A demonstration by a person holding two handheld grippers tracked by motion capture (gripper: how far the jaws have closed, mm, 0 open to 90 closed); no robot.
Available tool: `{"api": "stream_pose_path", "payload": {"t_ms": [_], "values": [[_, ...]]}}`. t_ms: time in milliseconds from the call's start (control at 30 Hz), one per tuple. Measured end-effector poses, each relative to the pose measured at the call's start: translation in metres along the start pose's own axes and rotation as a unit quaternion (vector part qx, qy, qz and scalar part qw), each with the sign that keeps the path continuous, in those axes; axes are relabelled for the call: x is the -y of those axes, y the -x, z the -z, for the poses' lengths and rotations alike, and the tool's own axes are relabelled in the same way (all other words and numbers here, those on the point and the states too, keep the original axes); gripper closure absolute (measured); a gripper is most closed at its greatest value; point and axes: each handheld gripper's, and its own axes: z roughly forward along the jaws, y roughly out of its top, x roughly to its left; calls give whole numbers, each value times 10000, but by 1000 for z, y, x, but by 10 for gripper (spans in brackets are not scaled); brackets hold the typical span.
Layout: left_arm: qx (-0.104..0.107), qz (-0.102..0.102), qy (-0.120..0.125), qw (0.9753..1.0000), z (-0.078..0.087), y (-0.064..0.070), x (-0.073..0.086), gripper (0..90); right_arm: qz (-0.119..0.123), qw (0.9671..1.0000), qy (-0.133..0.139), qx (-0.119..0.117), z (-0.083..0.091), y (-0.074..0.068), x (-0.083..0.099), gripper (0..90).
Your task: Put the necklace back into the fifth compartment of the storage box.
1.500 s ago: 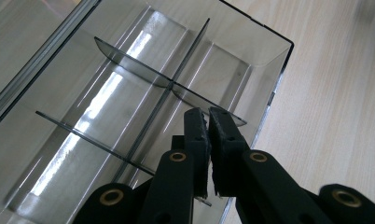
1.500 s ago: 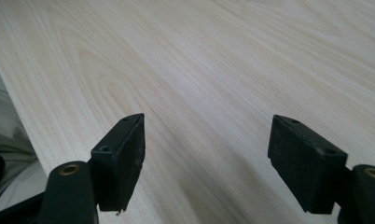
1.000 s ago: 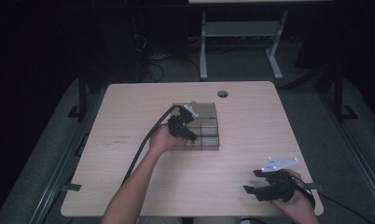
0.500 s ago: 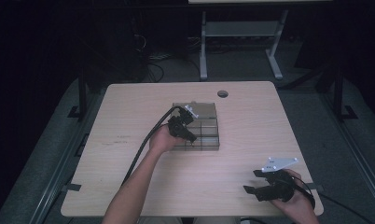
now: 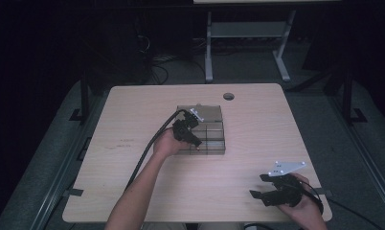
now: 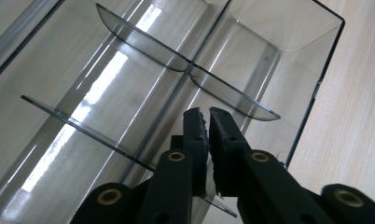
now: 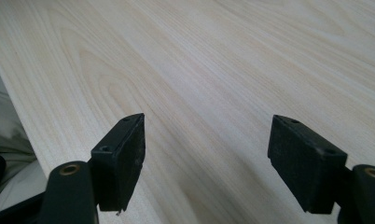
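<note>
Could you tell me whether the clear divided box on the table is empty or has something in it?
Empty, as far as visible: the left gripper view shows bare compartments in the clear box; the left gripper hangs over it, shut.

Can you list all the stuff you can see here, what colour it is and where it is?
Table: one, pale wood, middle of the high view, with a round hole near its far edge.
Divided box: one, clear smoky plastic, on the table's middle, split into compartments that look empty.
Metal frame: one, grey, on the floor beyond the table.
Cables: several, dark, on the floor behind the table.
Left gripper: one, black, jaws nearly together, over the box's near compartments.
Right gripper: one, black, jaws wide apart, over bare table near its right front corner.
Hands: two, one holding each gripper.
</note>
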Motion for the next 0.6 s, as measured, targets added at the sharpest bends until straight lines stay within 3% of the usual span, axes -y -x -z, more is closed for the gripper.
{"api": "stream_pose_path", "payload": {"t_ms": [600], "values": [[10,-8,155,9999,16,-2,7,768,-11,10000,-32,5,-3,3,-1,271]]}}
